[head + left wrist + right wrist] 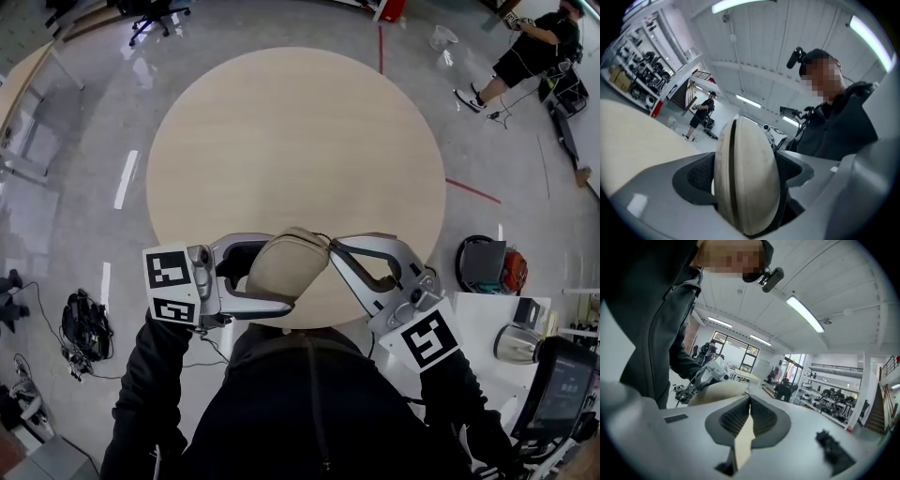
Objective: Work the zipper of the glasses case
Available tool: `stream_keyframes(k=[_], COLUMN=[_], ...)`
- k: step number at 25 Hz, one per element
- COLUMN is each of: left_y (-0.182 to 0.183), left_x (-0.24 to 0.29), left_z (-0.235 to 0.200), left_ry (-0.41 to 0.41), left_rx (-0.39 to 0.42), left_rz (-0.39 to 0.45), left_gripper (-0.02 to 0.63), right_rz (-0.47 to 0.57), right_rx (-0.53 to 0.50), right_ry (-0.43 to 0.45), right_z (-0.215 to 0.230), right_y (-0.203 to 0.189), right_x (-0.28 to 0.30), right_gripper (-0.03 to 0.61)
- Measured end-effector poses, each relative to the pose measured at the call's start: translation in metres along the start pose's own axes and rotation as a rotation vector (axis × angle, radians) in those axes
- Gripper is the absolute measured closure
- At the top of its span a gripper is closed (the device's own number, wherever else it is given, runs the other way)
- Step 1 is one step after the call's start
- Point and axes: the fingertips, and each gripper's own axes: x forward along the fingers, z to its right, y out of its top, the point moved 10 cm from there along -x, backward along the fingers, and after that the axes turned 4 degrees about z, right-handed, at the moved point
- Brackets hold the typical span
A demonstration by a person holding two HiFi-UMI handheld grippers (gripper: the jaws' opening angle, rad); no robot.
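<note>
Presently, beige oval fabric glasses case (288, 262) gripped by wide-spread left claw (747, 183); right claw (749, 420), at its 2 o'clock, pinched shut on thin beige zipper tab (744, 439), liable to slip out under a hard tug.

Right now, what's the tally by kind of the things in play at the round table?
Grippers: 2 (left gripper, right gripper)
Glasses case: 1, between the left jaws
Beige pull tab: 1, pinched in the right jaws
Total: 4
</note>
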Motion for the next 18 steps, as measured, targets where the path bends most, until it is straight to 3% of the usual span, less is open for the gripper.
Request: stream_keyframes(k=[3,5,11,18], left_y=[0.016,0.02,0.027,0.016], left_x=[0.013,0.022,0.028,0.04], left_z=[0.004,0.005,0.019,0.02], left_ry=[0.02,0.022,0.035,0.134], left_rx=[0.126,0.154,0.093,0.114], left_rz=[-0.098,-0.121,0.024,-0.254], left_gripper=[0.219,0.23,0.251,0.264], right_rz=[-0.007,-0.012,-0.06,-0.257], right_rx=[-0.087,-0.133,-0.258,-0.466], right_ry=[0.037,0.028,0.0,0.034], right_z=[-0.005,-0.004,0.001,-0.014], right_y=[0.009,0.013,0.018,0.002], right_x=[-0.001,-0.004,-0.015,-0.008], right_gripper=[0.569,0.569,0.569,0.569])
